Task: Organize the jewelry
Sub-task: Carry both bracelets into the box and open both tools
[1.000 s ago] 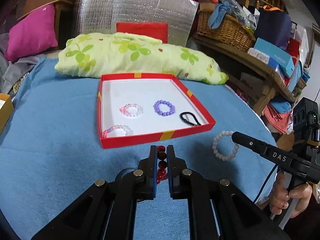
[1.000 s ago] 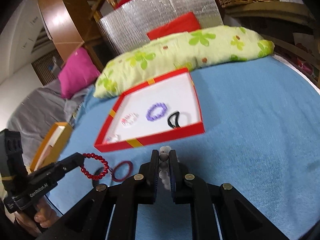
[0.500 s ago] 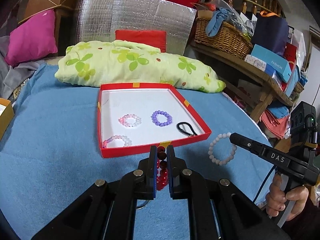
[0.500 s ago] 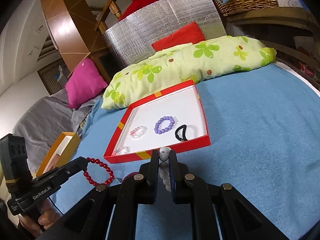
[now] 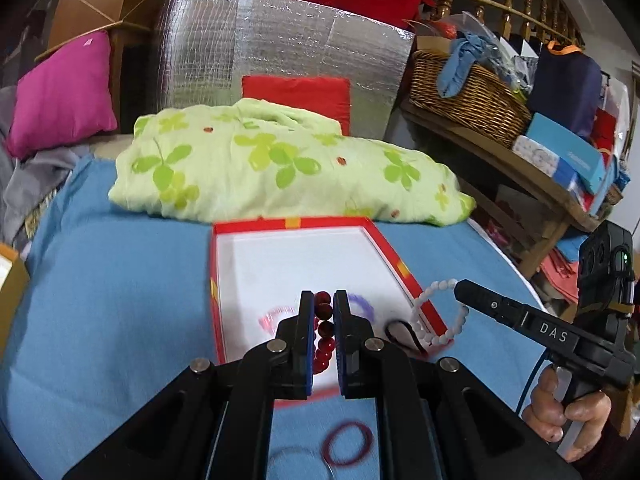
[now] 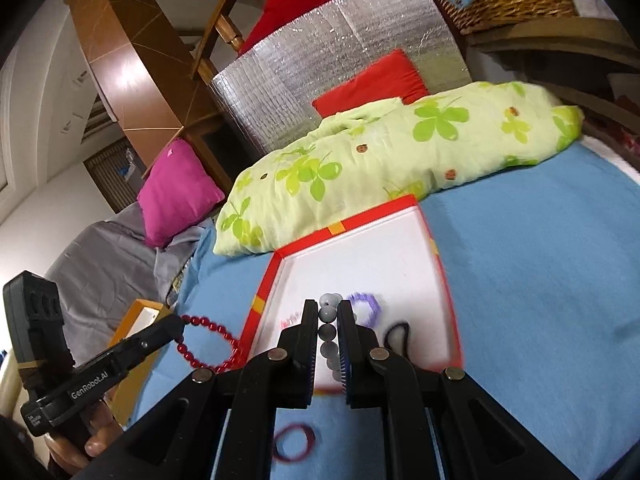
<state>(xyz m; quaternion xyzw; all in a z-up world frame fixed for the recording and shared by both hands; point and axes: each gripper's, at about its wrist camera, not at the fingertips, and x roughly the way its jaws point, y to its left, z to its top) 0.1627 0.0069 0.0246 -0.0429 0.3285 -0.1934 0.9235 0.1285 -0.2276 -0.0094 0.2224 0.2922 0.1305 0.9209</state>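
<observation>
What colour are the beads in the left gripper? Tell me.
Dark red bead bracelet, clamped in the left gripper; clearest in the left wrist view.

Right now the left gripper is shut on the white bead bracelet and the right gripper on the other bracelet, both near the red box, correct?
Not quite: the left gripper is shut on the dark red bead bracelet, as the left wrist view shows. The white bead bracelet hangs from the right gripper. Both are near the red box.

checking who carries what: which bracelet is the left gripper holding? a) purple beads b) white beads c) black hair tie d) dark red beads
d: the left gripper is clamped on the dark red bead bracelet, while the white bead bracelet hangs from the right gripper, and the purple bracelet lies in the red box.
</observation>
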